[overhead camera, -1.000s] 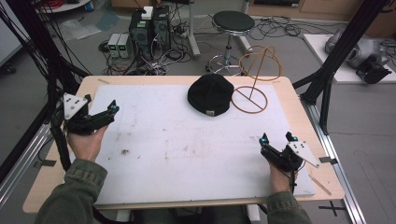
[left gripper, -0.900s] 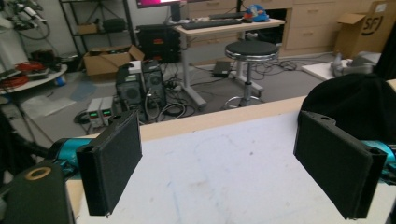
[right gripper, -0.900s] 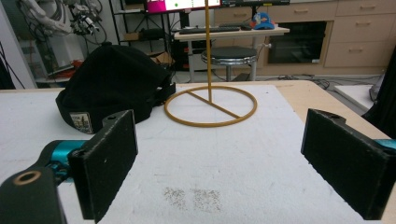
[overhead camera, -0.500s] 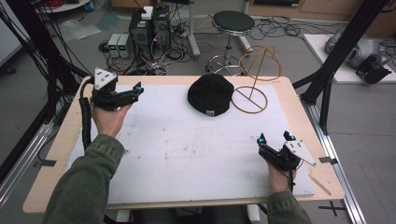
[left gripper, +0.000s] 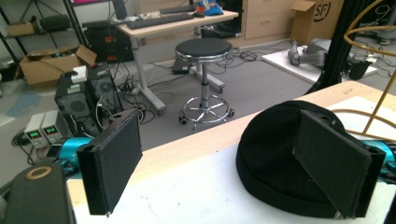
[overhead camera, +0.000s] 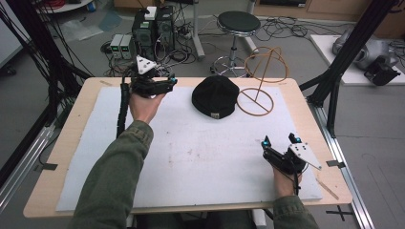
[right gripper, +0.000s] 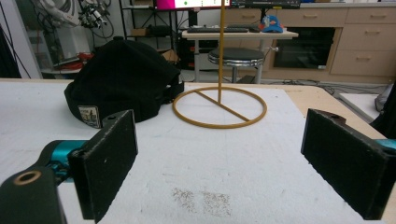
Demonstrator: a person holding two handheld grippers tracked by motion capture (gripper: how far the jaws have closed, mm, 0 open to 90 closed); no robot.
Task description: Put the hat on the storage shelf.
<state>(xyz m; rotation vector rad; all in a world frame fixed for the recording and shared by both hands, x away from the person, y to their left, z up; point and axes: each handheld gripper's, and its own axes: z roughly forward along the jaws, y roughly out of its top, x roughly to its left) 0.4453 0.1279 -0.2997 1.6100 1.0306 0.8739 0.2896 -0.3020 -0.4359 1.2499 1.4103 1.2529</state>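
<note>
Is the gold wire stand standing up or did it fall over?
Standing up. The gold wire hat stand has its round base ring flat on the white mat, and its thin post rises straight up beside the black knit cap.

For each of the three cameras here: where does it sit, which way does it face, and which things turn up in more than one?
High view: above the person's side, looking forward and down on the table; both forearms show, with the left tool and right tool.
Left gripper view: on the left tool, held open, facing the black cap and a stool beyond.
Right gripper view: on the right tool, open, low over the mat, facing the cap and wire stand.
Shared: the cap and stand appear in all three.
</note>
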